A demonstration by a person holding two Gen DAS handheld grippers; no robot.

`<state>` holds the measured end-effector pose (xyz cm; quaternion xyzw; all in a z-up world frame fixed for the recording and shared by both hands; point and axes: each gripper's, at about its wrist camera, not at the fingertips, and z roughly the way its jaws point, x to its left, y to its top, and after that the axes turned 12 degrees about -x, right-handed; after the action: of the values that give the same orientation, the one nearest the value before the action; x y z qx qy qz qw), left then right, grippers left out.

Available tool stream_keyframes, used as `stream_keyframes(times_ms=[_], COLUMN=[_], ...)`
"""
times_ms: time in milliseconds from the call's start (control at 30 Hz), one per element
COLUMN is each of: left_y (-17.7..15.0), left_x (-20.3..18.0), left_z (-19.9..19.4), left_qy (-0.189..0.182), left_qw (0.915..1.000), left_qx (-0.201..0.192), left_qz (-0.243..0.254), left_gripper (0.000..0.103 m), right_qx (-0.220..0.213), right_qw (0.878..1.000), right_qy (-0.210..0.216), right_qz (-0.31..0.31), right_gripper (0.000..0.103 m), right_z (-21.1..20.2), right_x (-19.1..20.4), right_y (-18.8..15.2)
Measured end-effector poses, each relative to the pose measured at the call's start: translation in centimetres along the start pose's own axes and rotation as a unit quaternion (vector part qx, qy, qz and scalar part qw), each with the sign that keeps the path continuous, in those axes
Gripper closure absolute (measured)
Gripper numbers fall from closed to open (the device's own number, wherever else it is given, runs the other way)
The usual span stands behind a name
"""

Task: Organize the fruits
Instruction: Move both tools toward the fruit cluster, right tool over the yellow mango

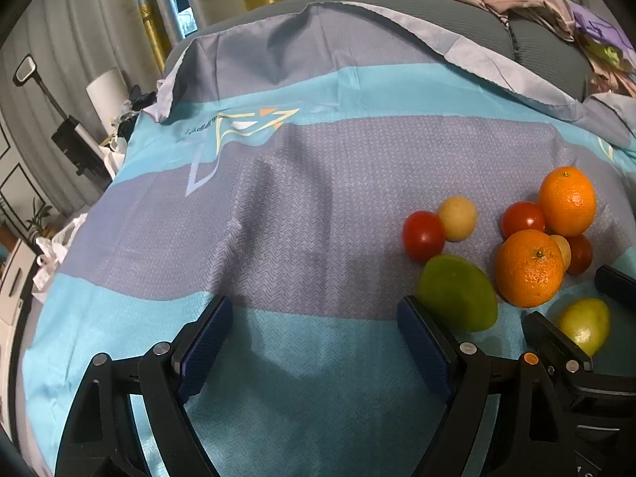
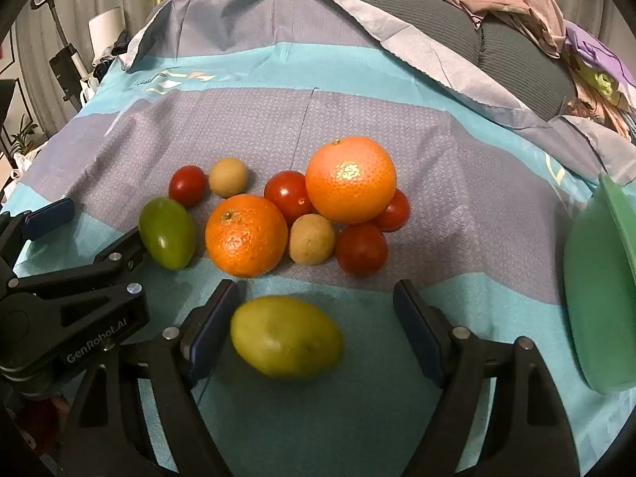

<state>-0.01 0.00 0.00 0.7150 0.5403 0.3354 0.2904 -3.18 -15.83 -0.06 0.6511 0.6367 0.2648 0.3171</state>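
A cluster of fruit lies on a bed covered by a striped blue and grey bedsheet. In the right wrist view, the larger orange sits at the back of the group, glossy and dimpled, touching a cherry tomato on its left and another tomato half hidden behind its right side. The smaller orange, stem scar facing up, rests in front of them, just beside a tan round fruit. A fourth tomato lies to the right of that tan fruit. Farther left, slightly apart, sit a small tomato and a second tan round fruit. A green oval fruit lies at the left edge of the group, and a yellow-green oval fruit, somewhat blurred, lies nearest the camera on a turquoise stripe.

The right tool has its jaws wide apart around the yellow-green fruit; its left pad is just beside or touching the fruit, while the other pad stands clear. It grips nothing firmly.

The left tool is also spread wide and holds nothing, with bare bedsheet between its pads; its right finger sits just beside the green oval fruit.

A green bowl stands at the right edge, and a pile of clothes lies at the far end of the bed.
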Motion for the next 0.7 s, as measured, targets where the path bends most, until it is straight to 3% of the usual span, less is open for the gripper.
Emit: stream_keyframes(times_ms=[433, 700], left_y=[-0.03, 0.22], left_x=[0.05, 0.49], left_z=[-0.04, -0.25], left_qy=[-0.003, -0.048], left_qw=[1.0000, 0.9984], left_qx=[0.002, 0.028], left_qz=[-0.002, -0.008], left_gripper=[0.018, 0.018], right_qx=[0.004, 0.019], right_qw=[1.000, 0.999], right_qy=[0.005, 0.032], right_qz=[-0.004, 0.008], right_gripper=[0.021, 0.022], right_z=[-0.10, -0.39], right_x=[-0.02, -0.84], right_y=[-0.01, 0.94])
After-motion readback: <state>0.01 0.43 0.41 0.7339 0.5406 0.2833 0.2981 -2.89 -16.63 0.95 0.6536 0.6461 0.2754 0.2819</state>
